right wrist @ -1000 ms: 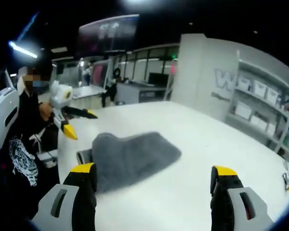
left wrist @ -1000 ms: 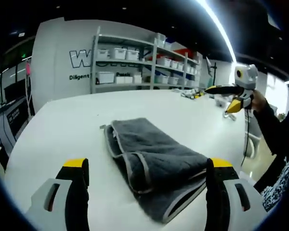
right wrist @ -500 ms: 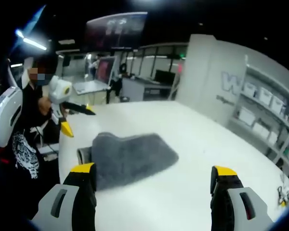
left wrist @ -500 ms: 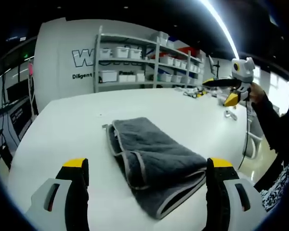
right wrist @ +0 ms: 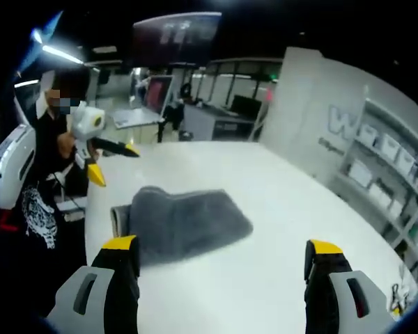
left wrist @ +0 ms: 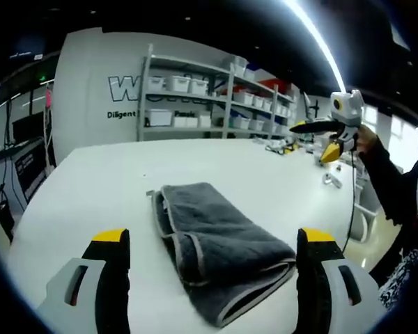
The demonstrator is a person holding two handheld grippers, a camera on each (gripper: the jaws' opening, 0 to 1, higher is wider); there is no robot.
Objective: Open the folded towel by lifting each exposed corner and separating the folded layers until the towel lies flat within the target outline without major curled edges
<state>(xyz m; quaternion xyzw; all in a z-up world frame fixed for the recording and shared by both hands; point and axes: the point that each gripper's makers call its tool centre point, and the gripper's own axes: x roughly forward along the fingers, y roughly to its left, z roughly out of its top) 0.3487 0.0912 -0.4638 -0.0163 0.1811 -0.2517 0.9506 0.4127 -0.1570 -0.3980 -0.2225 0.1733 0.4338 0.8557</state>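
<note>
Folded towel [left wrist: 212,247] lay near the table [left wrist: 90,181] edge on our side, bare tabletop all round. We held left gripper [left wrist: 209,278] and right gripper [right wrist: 223,278] above the table, jaws wide apart, nothing in either.

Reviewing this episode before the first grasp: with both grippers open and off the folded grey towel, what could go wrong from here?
1. The folded grey towel shows several stacked piped edges at its near end; a pinch there may catch more than one layer, so it lifts as a bundle.
2. It lies near the white table's edge on the person's side; pulling that way could drag it off.
3. No target outline is visible, so placement is hard to judge.
</note>
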